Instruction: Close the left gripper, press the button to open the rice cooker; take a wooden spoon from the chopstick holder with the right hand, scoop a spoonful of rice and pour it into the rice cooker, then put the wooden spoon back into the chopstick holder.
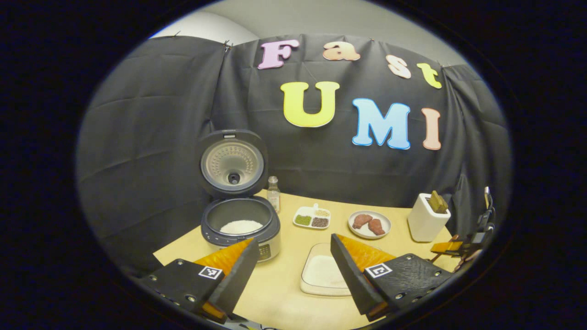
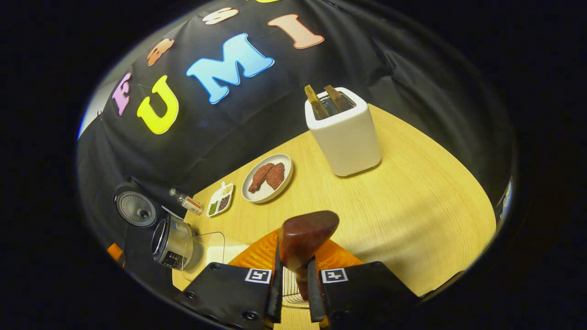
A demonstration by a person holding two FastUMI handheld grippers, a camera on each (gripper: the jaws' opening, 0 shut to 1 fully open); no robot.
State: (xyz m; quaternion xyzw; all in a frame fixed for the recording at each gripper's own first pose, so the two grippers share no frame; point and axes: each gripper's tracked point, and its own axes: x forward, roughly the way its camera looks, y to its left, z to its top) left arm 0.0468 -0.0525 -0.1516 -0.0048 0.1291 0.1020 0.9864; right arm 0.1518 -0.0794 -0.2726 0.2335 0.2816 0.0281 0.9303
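I have the wooden spoon (image 2: pixel 305 238) pinched between the fingers of my right gripper (image 2: pixel 293 293), low in the centre of the right gripper view, its bowl pointing up and away from me and looking empty. The chopstick holder (image 2: pixel 345 135) stands in the upper right of that view, well apart from the spoon, with two other wooden handles sticking out of its top.

The rice cooker (image 1: pixel 240 224) sits left of centre in the left gripper view, lid up, with white rice heaped in the pot. My left gripper (image 1: pixel 291 261) hangs spread wide at the bottom of that view, grasping nothing, above the shallow rice dish (image 1: pixel 321 275) on the table (image 2: pixel 412 206).

With rice in the pot and the bowl bare, I judge the pouring done and the return of the spoon in hand. Next I must carry the spoon up over the holder, turn it upright, and lower it into the slot beside the other handles before letting go.
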